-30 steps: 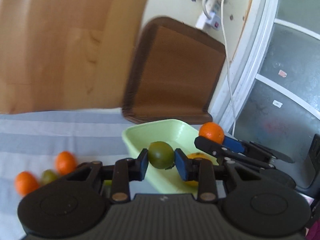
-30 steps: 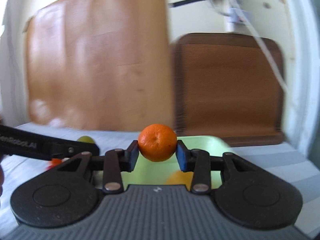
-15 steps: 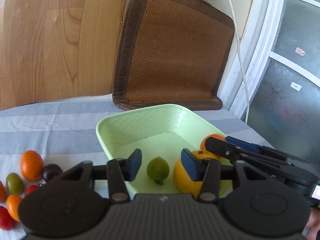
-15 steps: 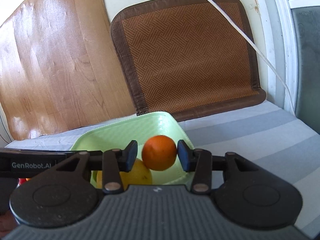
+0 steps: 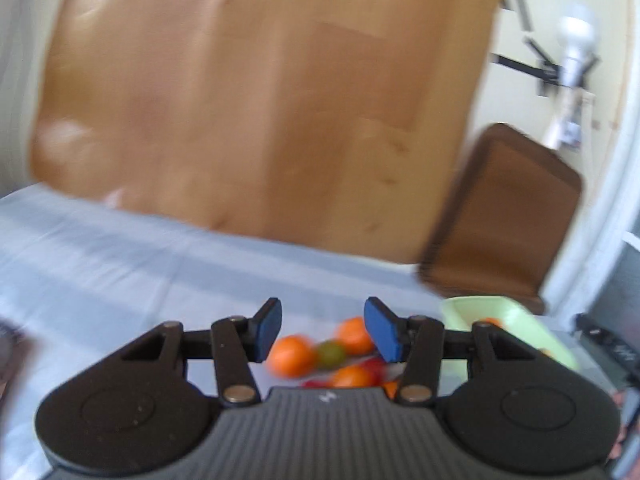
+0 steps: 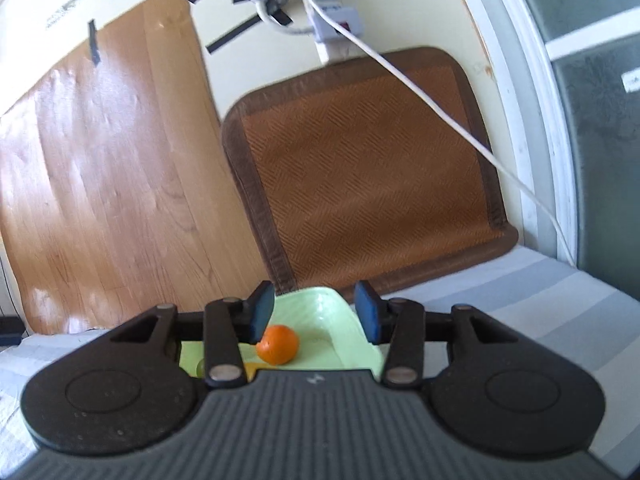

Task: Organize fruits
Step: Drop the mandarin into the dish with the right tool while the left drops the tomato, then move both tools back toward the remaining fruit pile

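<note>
- Inside the green tray (image 6: 352, 332): an orange (image 6: 277, 344), released; right gripper (image 6: 314, 312) spread, empty.
- Left gripper (image 5: 323, 330) spread, empty, over loose fruits (image 5: 320, 354) on striped cloth (image 5: 120, 272).
- Risk: blurred, fast approach could nudge round fruits rolling away.

Left tool (image 5: 322, 328), right tool (image 6: 314, 312): black linkages, blue pads, silver rivets, ribbed grey body.

Left wrist view low over striped cloth (image 5: 100, 264), blurred, facing loose fruit; right wrist view close above green tray (image 6: 320, 308); tray (image 5: 516, 320) shared.
</note>
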